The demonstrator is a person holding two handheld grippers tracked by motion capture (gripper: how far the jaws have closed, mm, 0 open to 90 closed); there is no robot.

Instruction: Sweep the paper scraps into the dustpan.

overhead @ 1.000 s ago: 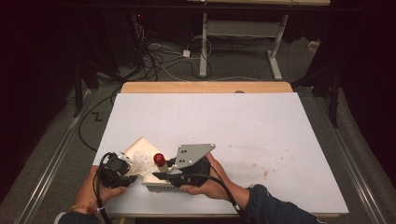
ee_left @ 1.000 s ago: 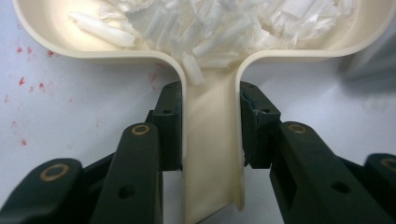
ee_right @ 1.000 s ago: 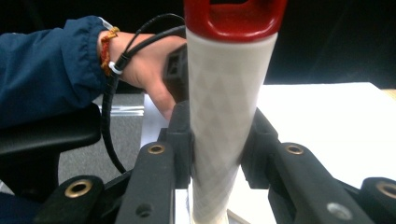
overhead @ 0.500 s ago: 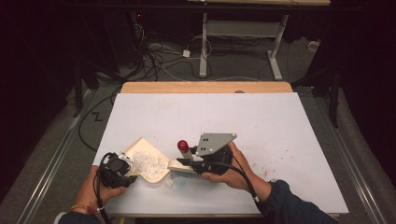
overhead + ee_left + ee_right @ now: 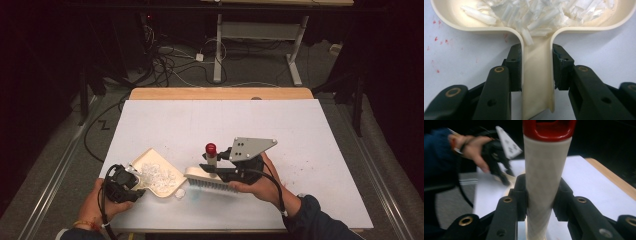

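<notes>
1. My left gripper [image 5: 536, 75] has its jaws clamped on the narrow cream handle of the dustpan [image 5: 537, 82], one pad pressed flat on each side.
2. Just past the jaws the handle widens into the pan, where a heap of white shredded scraps [image 5: 544, 12] lies; one piece sits in the neck of the handle.
3. My right gripper [image 5: 541, 197] grips the white handle of the brush [image 5: 545, 170], jaws closed tight against both sides, the red cap at the top of that view.
4. From the high view, the dustpan [image 5: 150, 159] rests flat on the white table [image 5: 300, 125] near its front left, the left gripper [image 5: 121, 184] at the pan's near-left end.
5. The brush [image 5: 212, 179] stands just right of the pan, bristles low at the table, handle tilted up and red cap uppermost, under the right gripper [image 5: 235, 170].
6. A few scraps [image 5: 180, 193] lie on the table between pan and bristles.
7. Faint red specks dot the table surface.
</notes>
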